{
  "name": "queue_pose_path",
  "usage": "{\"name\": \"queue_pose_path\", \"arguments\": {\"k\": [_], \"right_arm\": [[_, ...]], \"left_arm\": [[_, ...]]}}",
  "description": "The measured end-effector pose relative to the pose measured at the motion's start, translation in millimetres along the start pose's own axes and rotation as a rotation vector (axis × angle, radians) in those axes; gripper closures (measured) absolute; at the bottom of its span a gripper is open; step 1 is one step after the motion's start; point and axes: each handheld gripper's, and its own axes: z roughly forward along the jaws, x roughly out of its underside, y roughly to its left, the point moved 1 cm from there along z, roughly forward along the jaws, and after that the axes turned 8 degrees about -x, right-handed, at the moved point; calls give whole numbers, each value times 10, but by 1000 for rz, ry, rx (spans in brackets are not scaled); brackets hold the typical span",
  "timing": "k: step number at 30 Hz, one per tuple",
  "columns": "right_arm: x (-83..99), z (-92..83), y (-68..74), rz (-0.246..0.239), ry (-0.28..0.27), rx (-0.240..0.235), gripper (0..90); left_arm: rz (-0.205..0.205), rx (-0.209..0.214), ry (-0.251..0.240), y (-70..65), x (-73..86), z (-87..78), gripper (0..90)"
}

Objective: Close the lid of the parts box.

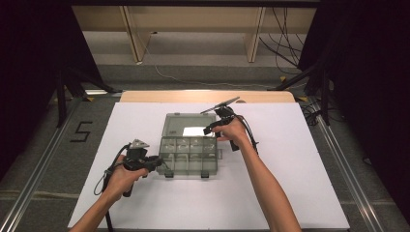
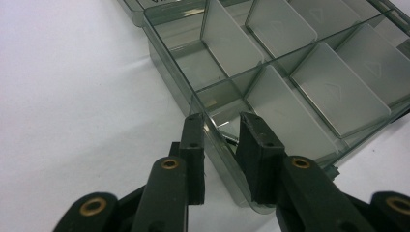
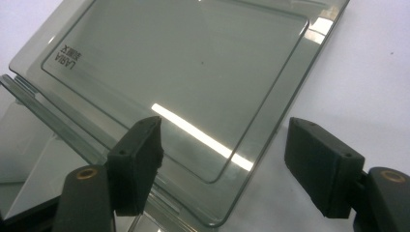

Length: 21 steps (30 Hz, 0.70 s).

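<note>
High view: a smoky translucent plastic organizer box (image 1: 188, 157) lies in the middle of the white surface (image 1: 300, 193), lid (image 1: 189, 125) swung open and lying flat behind the tray. The tray has a grid of small compartments. A bright white glare patch sits on the lid. A black "5" mark (image 1: 81, 131) is on the floor to the left. The left tongs (image 1: 155, 163) are at the tray's left front corner; the right tongs (image 1: 209, 129) hover at the lid's right edge.

Left gripper view: the left tongs (image 2: 223, 145) straddle the tray's thin side wall (image 2: 212, 140), one black jaw outside, one inside the corner compartment. They look clamped on the wall, though the contact on the outer pad is hard to confirm. Dividers (image 2: 229, 41) are frosted, removable slats; faint triangle marks are moulded into the compartment floors.

Right gripper view: the lid (image 3: 183, 72) is glossy, smooth and rectangular with rounded corners and a raised inner border. Embossed writing in its corner reads roughly "LARIA", upside down, with smaller characters beside it too small to read. The right tongs (image 3: 223, 166) stand wide apart with the lid's corner between them, neither pad pressing on it.
</note>
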Motion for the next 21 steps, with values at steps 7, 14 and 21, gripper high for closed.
{"name": "queue_pose_path", "arguments": {"k": [7,14,21], "right_arm": [[13,34,5,6,10,-14,311],[15,39,0,15,6,-12,359],[21,-84,-66,13,-60,-18,579]], "left_arm": [[-40,-1,-23,-25,2,17,717],[-2,15,-10,7,4,5,717],[-11,10,-27,-11,6,15,718]]}}
